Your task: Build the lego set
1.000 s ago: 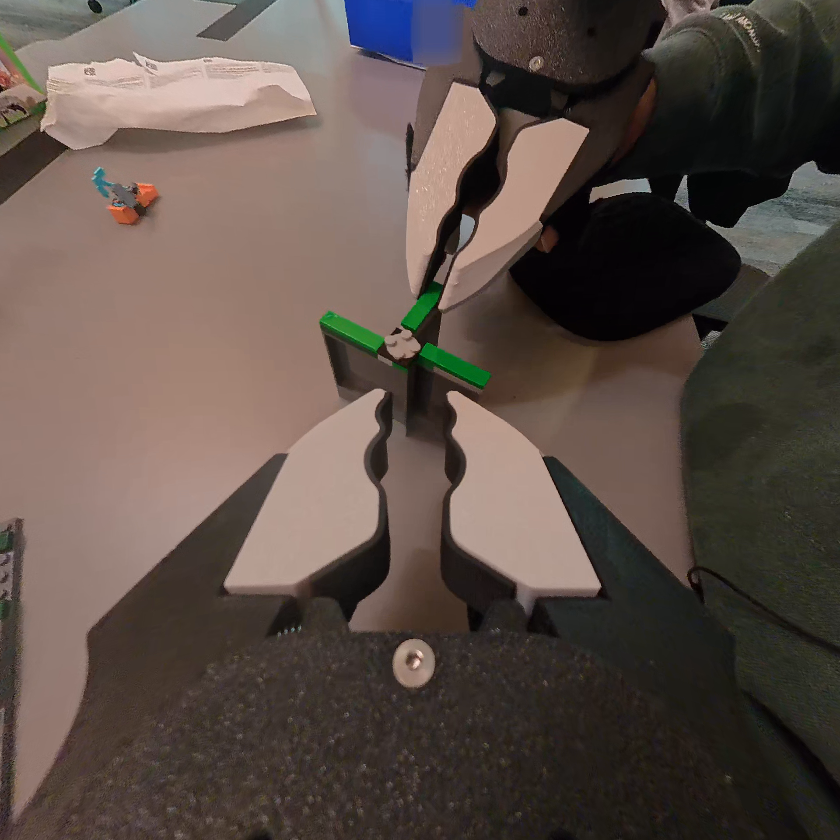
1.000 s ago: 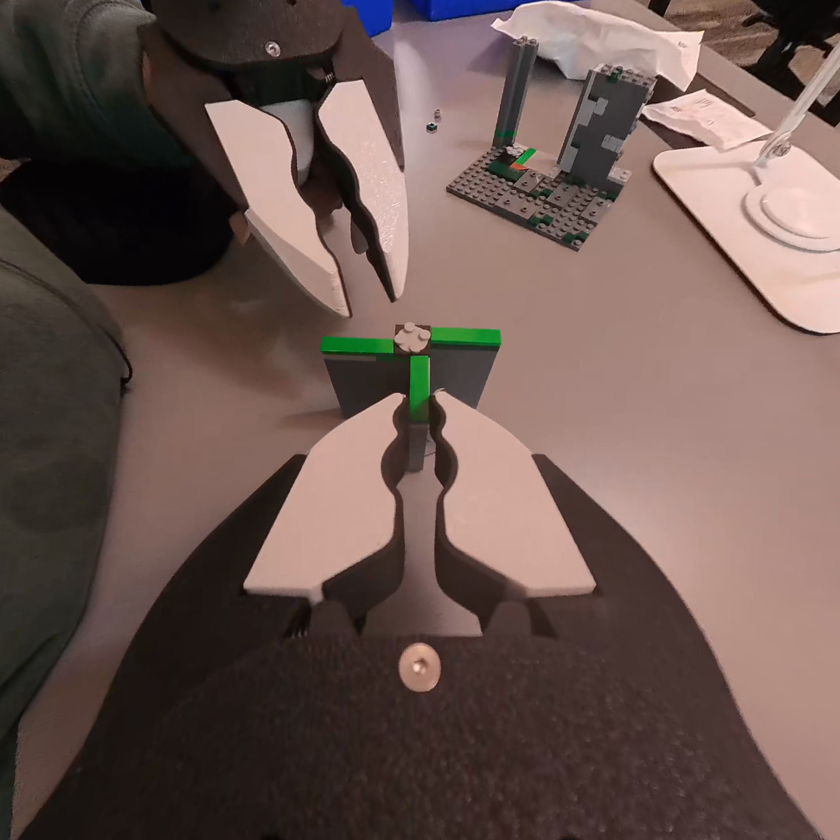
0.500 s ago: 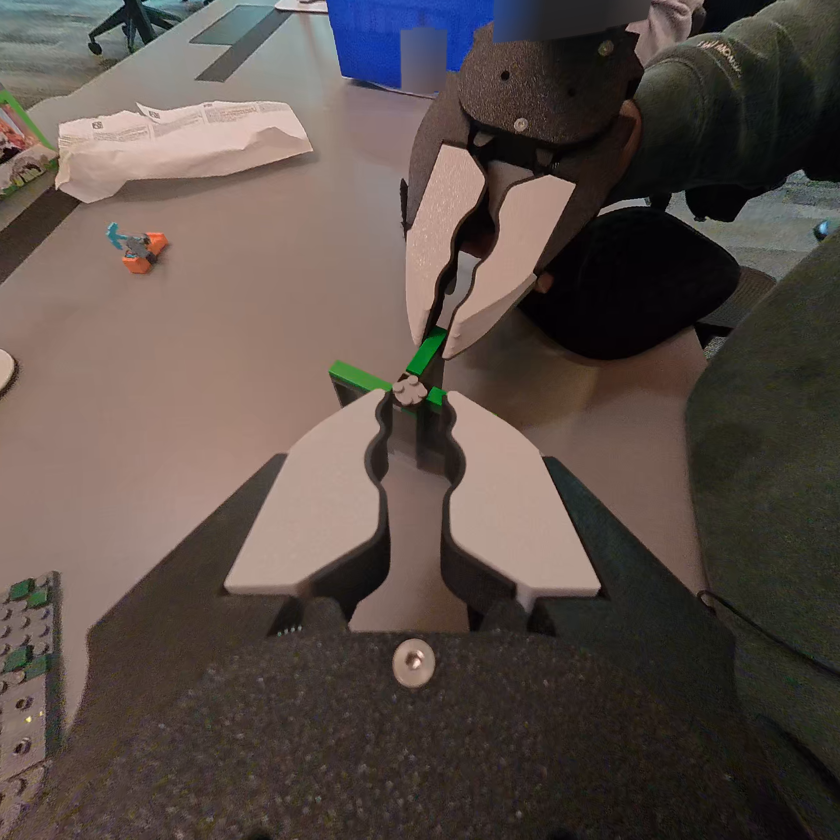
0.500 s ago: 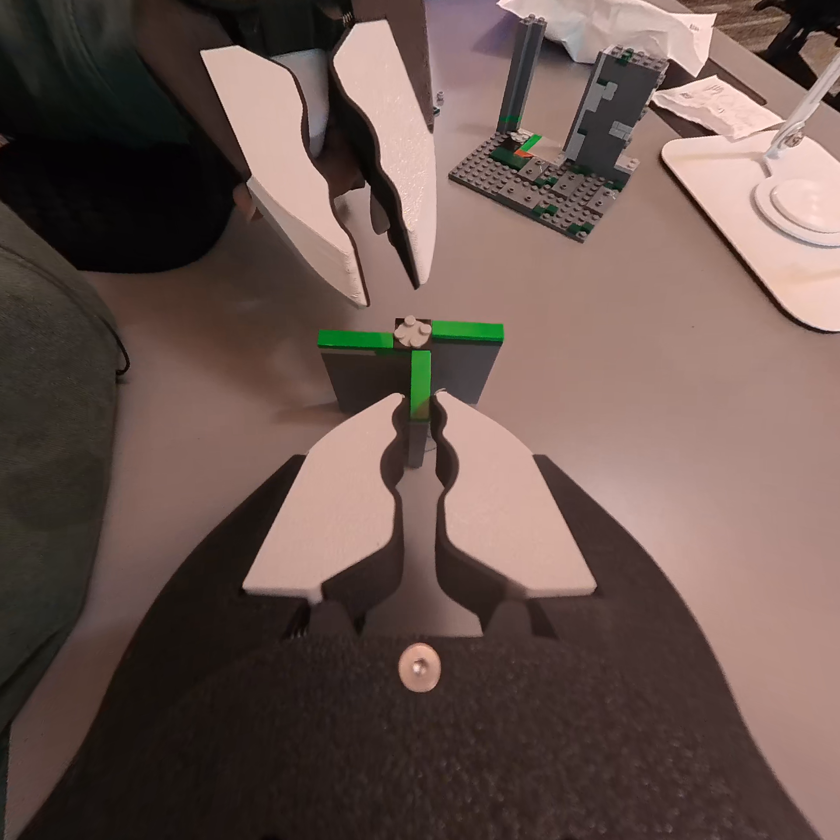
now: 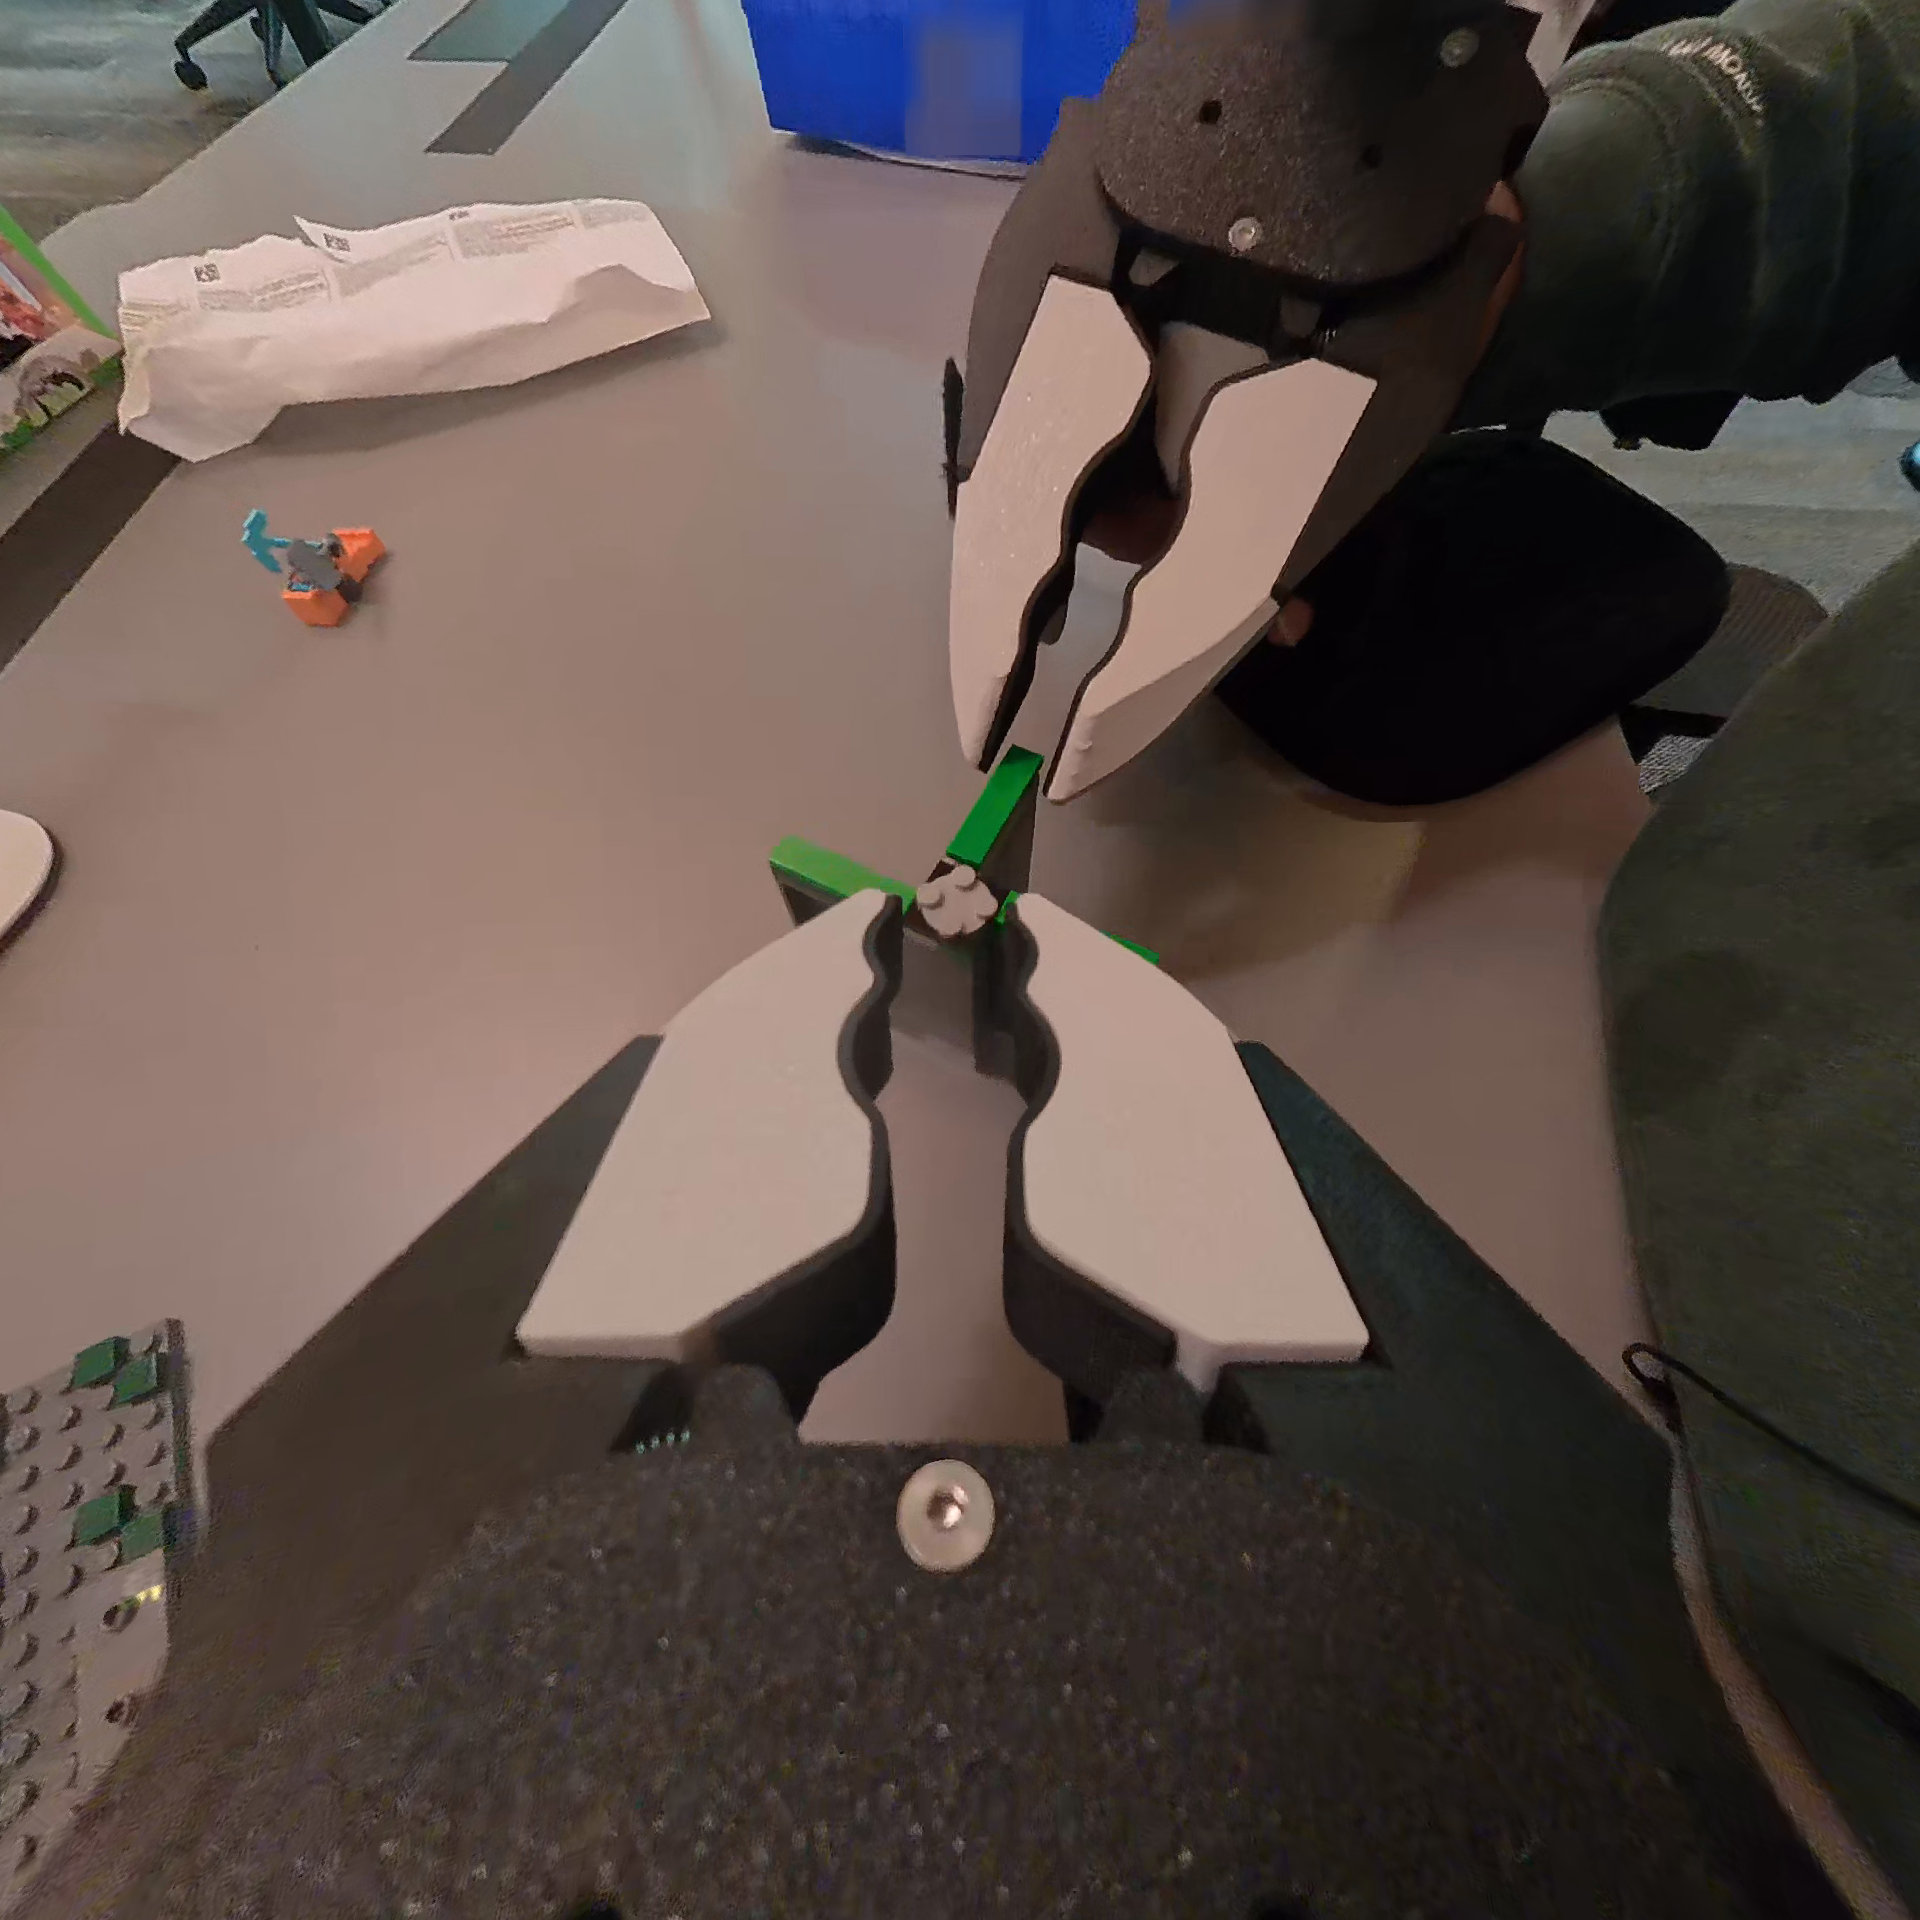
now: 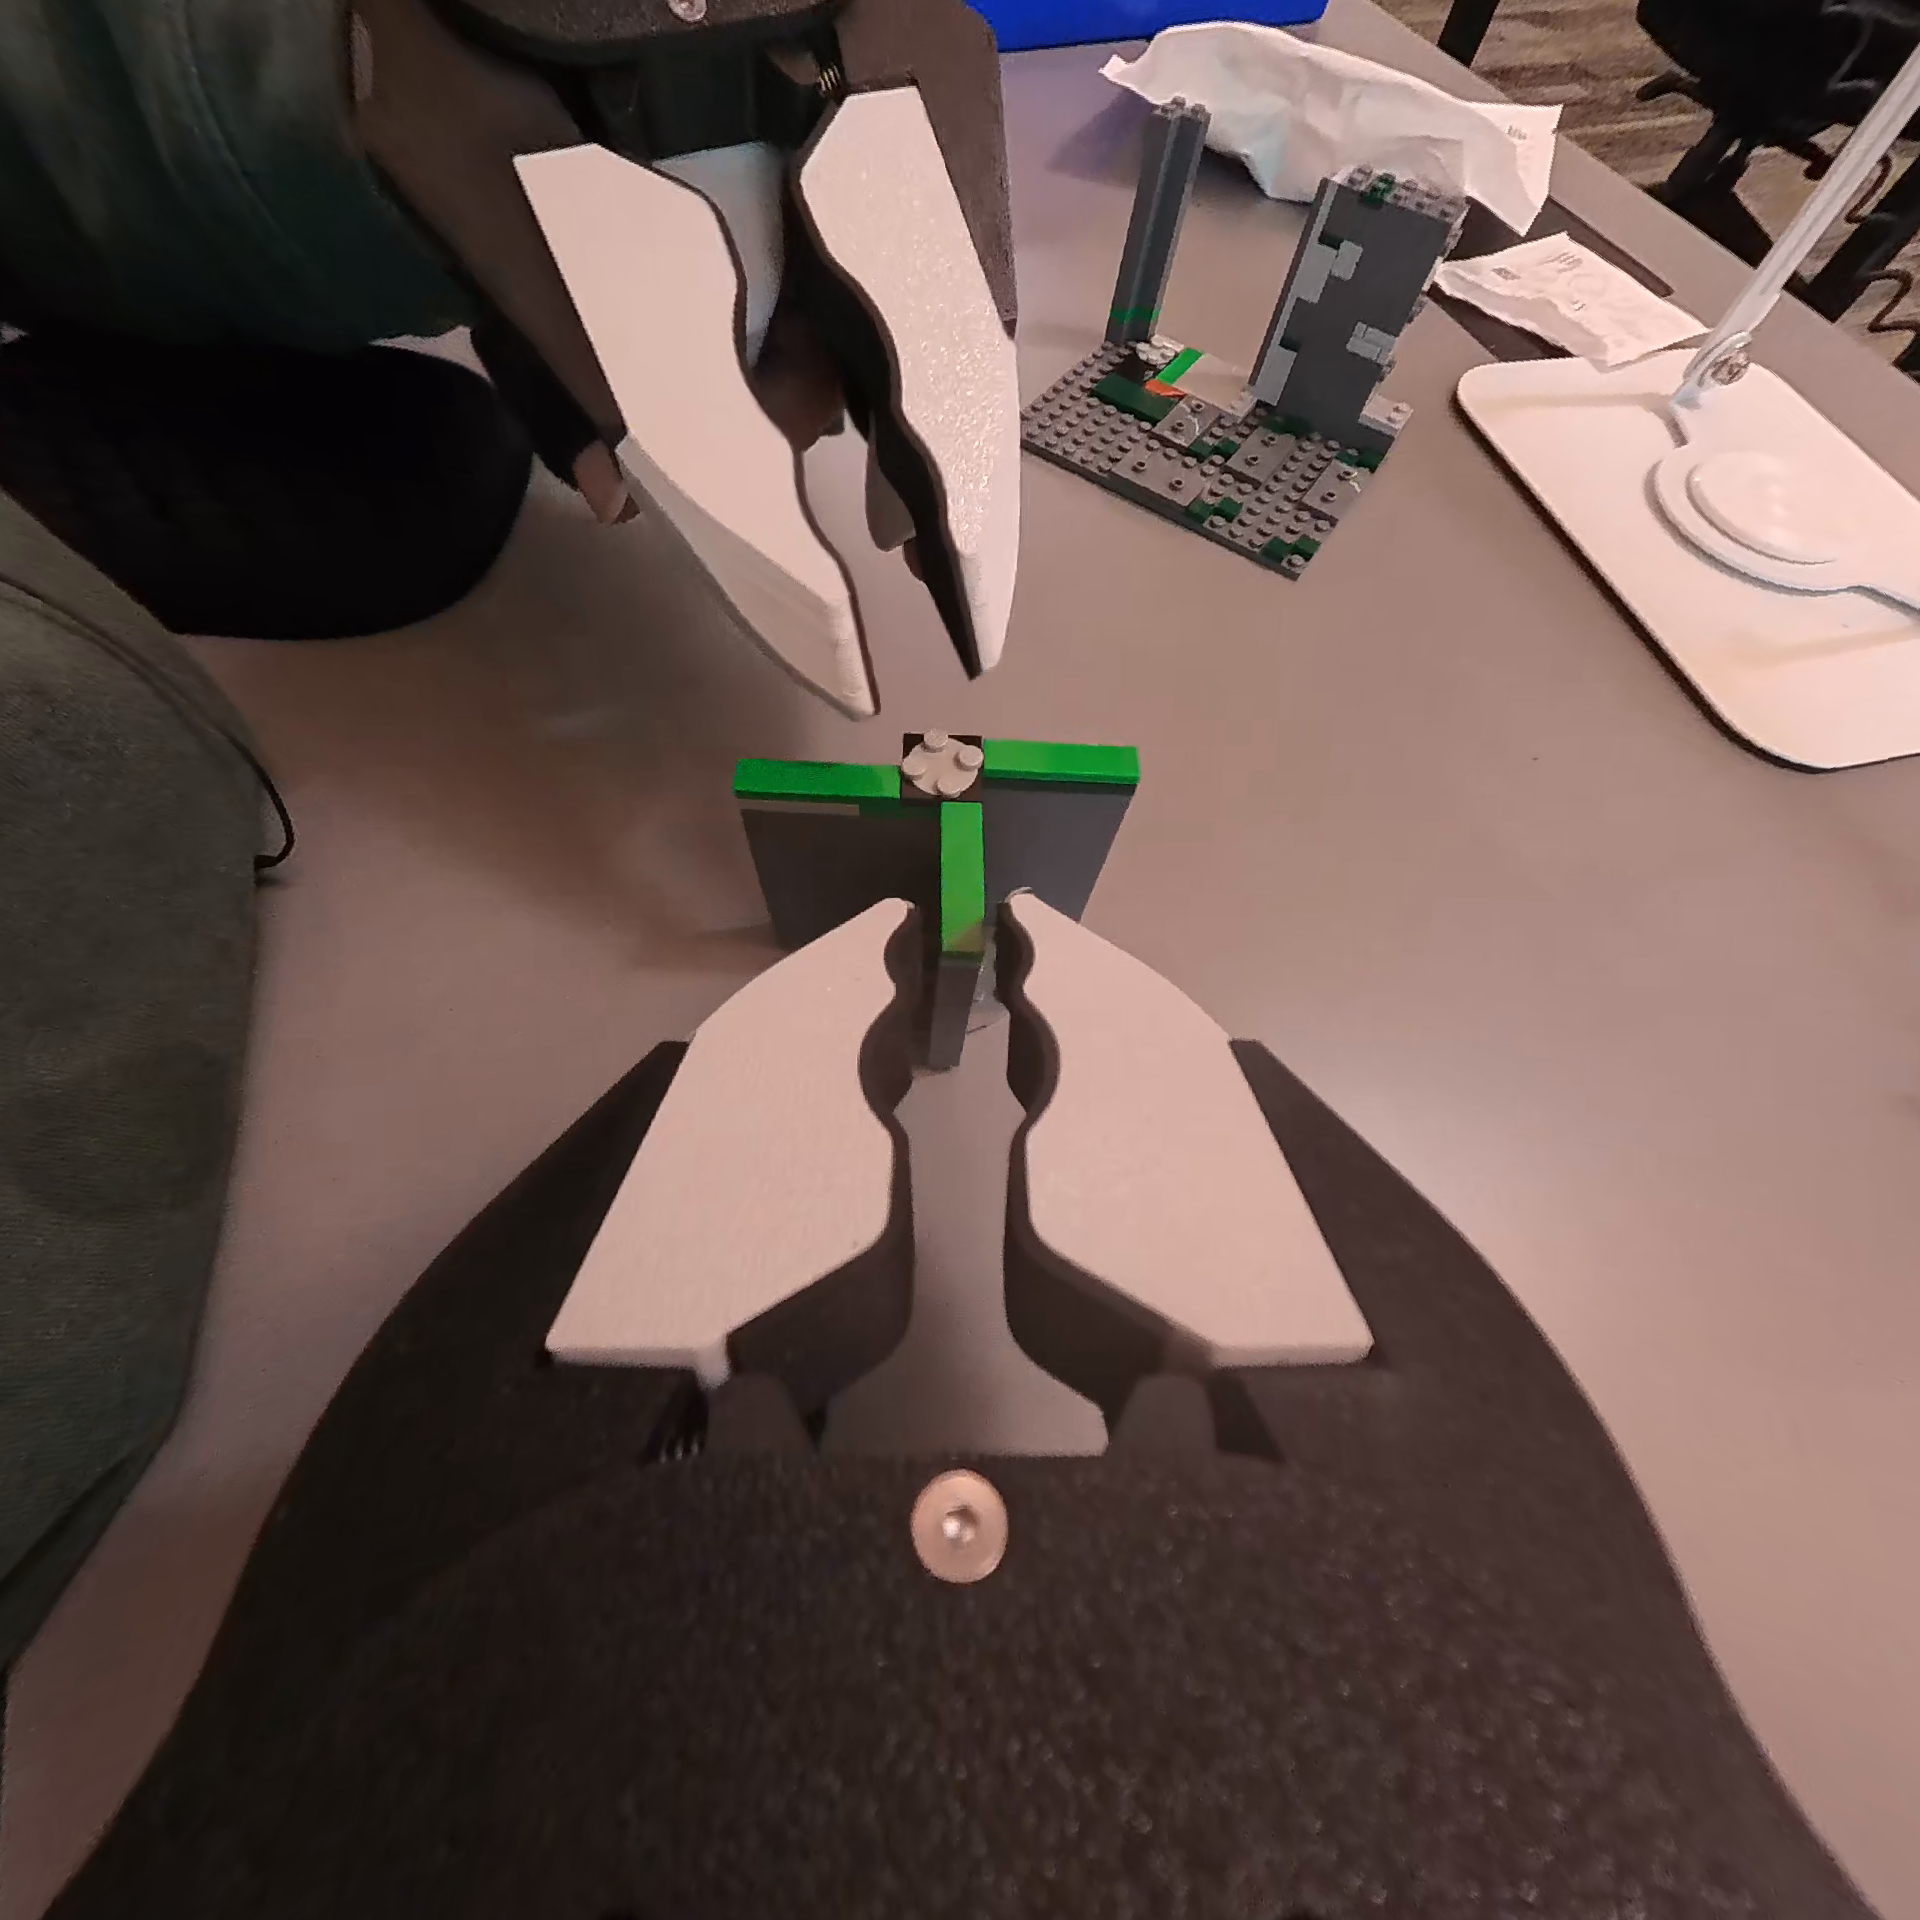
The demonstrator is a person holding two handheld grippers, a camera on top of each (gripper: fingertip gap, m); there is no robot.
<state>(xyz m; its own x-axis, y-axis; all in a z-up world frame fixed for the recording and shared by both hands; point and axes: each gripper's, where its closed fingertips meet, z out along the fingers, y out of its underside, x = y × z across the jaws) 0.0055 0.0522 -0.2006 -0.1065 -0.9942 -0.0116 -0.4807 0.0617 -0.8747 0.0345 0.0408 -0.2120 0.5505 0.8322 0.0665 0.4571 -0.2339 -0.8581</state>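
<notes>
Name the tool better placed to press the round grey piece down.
Left. The left tool hovers right above the round grey piece, while the right tool straddles the green-topped wall, seemingly steadying it.

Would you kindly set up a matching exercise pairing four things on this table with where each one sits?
Things:
1. round grey stud piece
2. orange and blue minifigure
3. grey baseplate build
4. white lamp base

Places:
A. beside the baseplate build, at the table's right edge
B. lying alone near the crumpled paper bag
C. atop the crossing of the green strips
D. behind the T-shaped wall piece

Pairs: 1-C, 2-B, 3-D, 4-A
</notes>
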